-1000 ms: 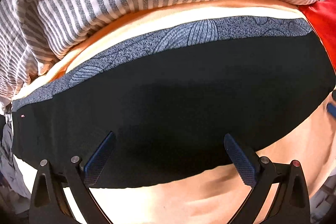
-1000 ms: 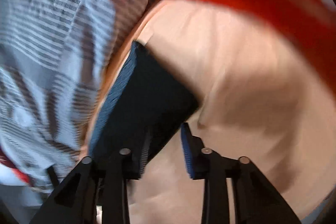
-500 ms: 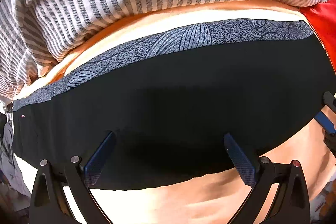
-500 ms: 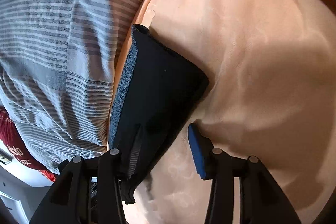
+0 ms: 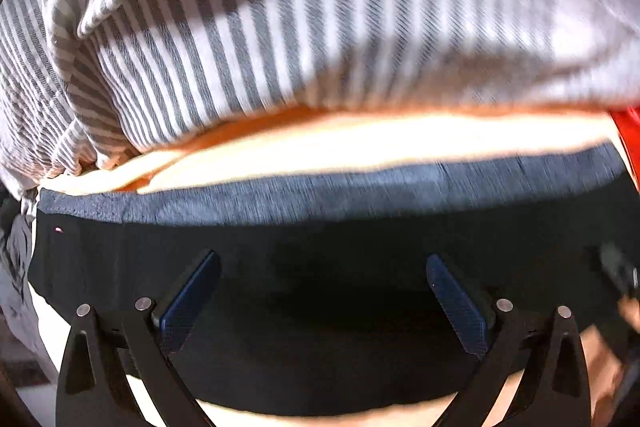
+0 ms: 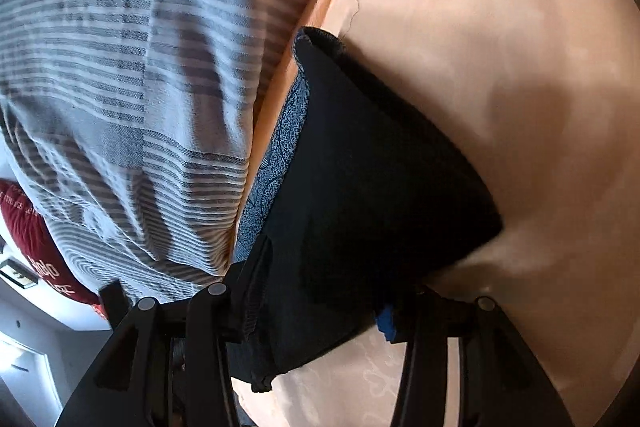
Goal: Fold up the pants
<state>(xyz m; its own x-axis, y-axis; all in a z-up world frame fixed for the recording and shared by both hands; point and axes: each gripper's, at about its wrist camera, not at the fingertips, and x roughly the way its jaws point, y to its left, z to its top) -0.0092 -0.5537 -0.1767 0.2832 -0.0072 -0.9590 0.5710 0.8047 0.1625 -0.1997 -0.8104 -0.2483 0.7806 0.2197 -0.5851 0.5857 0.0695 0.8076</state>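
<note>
The black pants [image 5: 320, 267] lie folded on a peach bedsheet [image 5: 340, 147], with a blue patterned waistband strip [image 5: 320, 191] along the far edge. My left gripper [image 5: 320, 291] is open, its blue pads [image 5: 188, 295] low over the black cloth. In the right wrist view the pants [image 6: 380, 195] fill the space between the fingers of my right gripper [image 6: 320, 311]; the end of the cloth hangs over them and hides the pads, apart from a blue sliver [image 6: 386, 323]. The right gripper's own state is hidden.
A grey and white striped blanket [image 5: 280, 27] is heaped just beyond the pants and shows at the left of the right wrist view [image 6: 140, 87]. Red fabric [image 5: 626, 131] lies at the right. A dark red cushion [image 6: 32, 239] sits at the far left.
My left gripper has moved forward over the pants toward the striped blanket. My right gripper has pushed in so the cloth end now covers its fingers.
</note>
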